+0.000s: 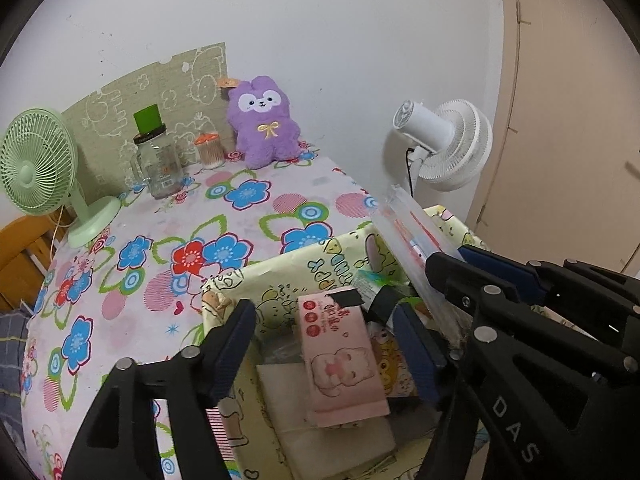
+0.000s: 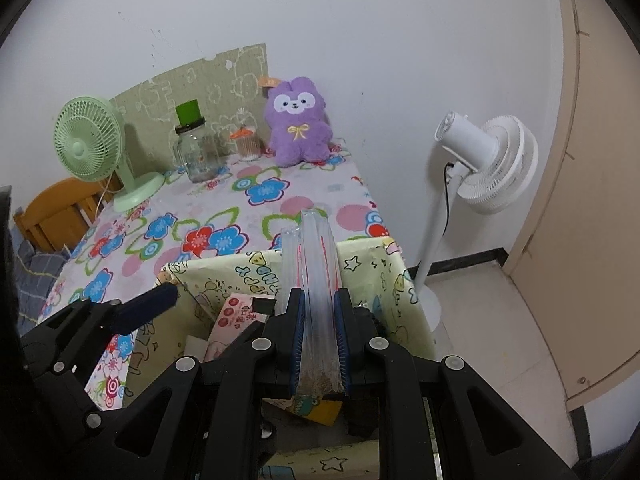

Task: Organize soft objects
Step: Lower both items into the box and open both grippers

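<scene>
Left wrist view: the left gripper (image 1: 324,340) stands wide over a cartoon-print box (image 1: 280,268) at the near edge of the surface (image 1: 248,216). A pink tissue pack (image 1: 340,356) lies in the box between the fingers, and the pads do not press it. Pale flat items lie under the pack; what they are cannot be told. To the right, the right gripper (image 1: 444,268) holds a clear bag (image 1: 404,224) angled up over the box rim. A plush (image 1: 262,122) sits against the wall at the far edge, with a jar (image 1: 158,160) and a green fan (image 1: 36,164) to its left. A white fan (image 1: 448,144) stands on the floor beyond the surface.

Right wrist view: the right gripper (image 2: 320,344) is clamped narrow on the clear bag (image 2: 316,264), which juts forward past the fingertips over the box (image 2: 372,268). The left gripper (image 2: 156,300) shows at the left, above the box's near corner. The tissue pack (image 2: 234,314) lies inside the box. The plush (image 2: 298,124) is well apart from both grippers.

Step in hand, as judged: packing items into the box. The pack appears placed and released; the bag is over the box and not yet let go. The next move calls for lowering the bag into the free space beside the pack, then opening the right gripper. The plush appears to be left to collect.
</scene>
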Action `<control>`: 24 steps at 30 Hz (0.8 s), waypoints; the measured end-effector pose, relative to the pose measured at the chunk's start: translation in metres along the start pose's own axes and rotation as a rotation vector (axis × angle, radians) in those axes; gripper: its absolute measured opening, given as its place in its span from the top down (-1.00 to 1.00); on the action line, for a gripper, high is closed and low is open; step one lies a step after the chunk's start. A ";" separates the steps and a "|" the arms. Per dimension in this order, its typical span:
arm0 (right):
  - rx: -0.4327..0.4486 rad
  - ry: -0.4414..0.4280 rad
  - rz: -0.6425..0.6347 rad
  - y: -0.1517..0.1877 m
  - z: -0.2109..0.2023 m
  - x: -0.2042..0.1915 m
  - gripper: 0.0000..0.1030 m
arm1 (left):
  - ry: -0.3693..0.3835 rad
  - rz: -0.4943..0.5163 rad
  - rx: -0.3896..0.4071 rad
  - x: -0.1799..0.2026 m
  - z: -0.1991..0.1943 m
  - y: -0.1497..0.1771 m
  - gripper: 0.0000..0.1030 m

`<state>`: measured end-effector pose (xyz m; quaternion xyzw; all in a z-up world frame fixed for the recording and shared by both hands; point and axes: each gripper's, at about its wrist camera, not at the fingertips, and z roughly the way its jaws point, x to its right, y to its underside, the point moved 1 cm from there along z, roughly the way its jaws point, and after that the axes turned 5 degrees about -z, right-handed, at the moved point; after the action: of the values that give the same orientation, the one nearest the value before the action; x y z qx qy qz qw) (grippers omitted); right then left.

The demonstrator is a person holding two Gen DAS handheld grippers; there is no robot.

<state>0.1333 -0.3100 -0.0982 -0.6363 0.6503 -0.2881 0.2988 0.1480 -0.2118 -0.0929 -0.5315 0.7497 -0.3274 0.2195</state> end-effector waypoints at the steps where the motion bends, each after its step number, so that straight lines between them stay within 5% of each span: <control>1: 0.000 -0.007 0.004 0.001 0.002 0.000 0.65 | 0.000 0.002 -0.001 0.000 0.000 0.000 -0.54; 8: -0.005 -0.033 0.021 0.003 0.003 -0.002 0.62 | 0.000 0.012 -0.009 -0.001 -0.002 0.001 -0.67; 10: -0.011 -0.028 0.019 0.003 0.003 -0.003 0.51 | -0.005 0.013 -0.011 -0.002 -0.003 0.002 -0.68; 14: -0.014 -0.044 0.041 0.005 -0.001 -0.004 -0.15 | -0.008 0.013 -0.002 -0.004 -0.009 0.004 -0.73; 24: 0.043 -0.014 0.029 0.006 -0.029 -0.020 -0.52 | -0.042 -0.022 0.042 -0.024 -0.037 0.008 -0.89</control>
<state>0.1079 -0.2901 -0.0835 -0.6222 0.6510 -0.2934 0.3210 0.1259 -0.1784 -0.0734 -0.5416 0.7322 -0.3342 0.2425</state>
